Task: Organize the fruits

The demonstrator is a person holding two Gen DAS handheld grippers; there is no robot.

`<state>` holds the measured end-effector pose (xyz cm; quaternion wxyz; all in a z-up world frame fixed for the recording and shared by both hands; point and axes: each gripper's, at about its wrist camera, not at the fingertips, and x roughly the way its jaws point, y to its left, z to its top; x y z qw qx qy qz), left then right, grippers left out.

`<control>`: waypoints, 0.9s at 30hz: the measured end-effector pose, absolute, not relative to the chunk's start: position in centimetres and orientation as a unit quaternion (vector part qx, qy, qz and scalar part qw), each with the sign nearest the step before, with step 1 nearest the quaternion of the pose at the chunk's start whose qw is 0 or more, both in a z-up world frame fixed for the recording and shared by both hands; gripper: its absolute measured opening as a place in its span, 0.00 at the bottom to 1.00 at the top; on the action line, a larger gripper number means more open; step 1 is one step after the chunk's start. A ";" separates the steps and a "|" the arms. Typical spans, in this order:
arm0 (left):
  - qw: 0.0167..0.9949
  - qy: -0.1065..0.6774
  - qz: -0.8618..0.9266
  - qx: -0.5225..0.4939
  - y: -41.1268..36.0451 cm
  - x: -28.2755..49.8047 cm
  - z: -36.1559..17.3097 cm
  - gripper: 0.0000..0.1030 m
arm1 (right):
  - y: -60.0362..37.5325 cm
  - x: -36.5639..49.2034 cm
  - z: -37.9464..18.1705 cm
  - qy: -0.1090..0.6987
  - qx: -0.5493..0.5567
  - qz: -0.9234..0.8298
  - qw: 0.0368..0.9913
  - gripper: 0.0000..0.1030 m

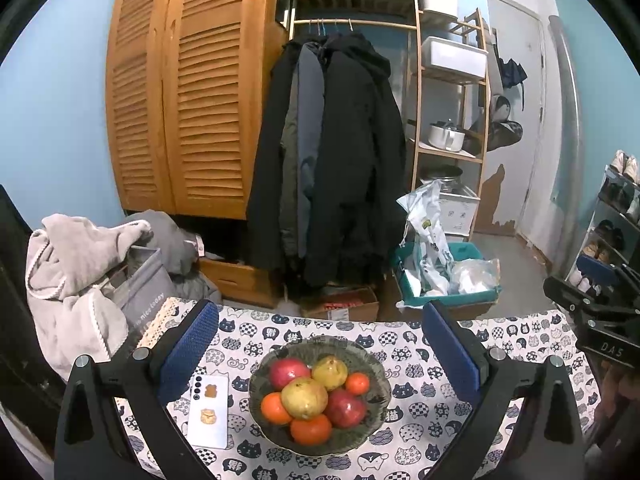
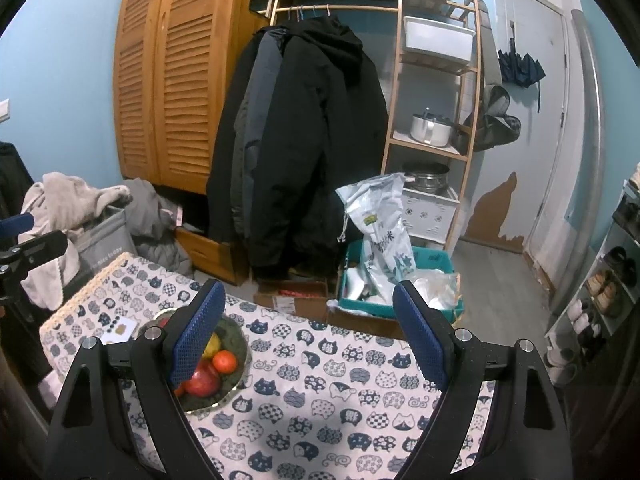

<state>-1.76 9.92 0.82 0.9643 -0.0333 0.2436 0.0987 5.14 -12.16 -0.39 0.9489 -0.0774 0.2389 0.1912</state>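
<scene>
The left gripper [image 1: 320, 344] hangs with its blue-padded fingers spread wide and nothing between them, above the near side of a dark green bowl [image 1: 376, 412]. The bowl is the landmark: it sits on a cat-print tablecloth [image 1: 440, 412] and holds all the fruit, piled together: two yellow pears [image 1: 305, 397], two red apples [image 1: 345, 408] and three oranges [image 1: 311, 429]. Just left of the bowl lies a white phone [image 1: 209, 411], flat on the cloth. The right gripper [image 2: 308, 332] is also wide apart and empty, hovering over bare cloth to the right of the bowl. Beyond the bowl, past the table edge, dark coats [image 1: 340, 160] hang.
</scene>
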 end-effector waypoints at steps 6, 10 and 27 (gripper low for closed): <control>0.964 0.244 0.099 -0.034 10.0 -1.8 0.7 0.99 | -12.2 5.1 -0.4 0.239 -0.077 0.192 0.949 0.82; 0.964 0.244 0.099 -0.033 10.0 -1.8 0.7 0.99 | -12.2 5.1 -0.4 0.239 -0.077 0.192 0.949 0.82; 0.963 0.247 0.099 -0.034 10.1 -1.8 0.6 0.99 | -12.1 5.1 -0.4 0.239 -0.078 0.192 0.949 0.82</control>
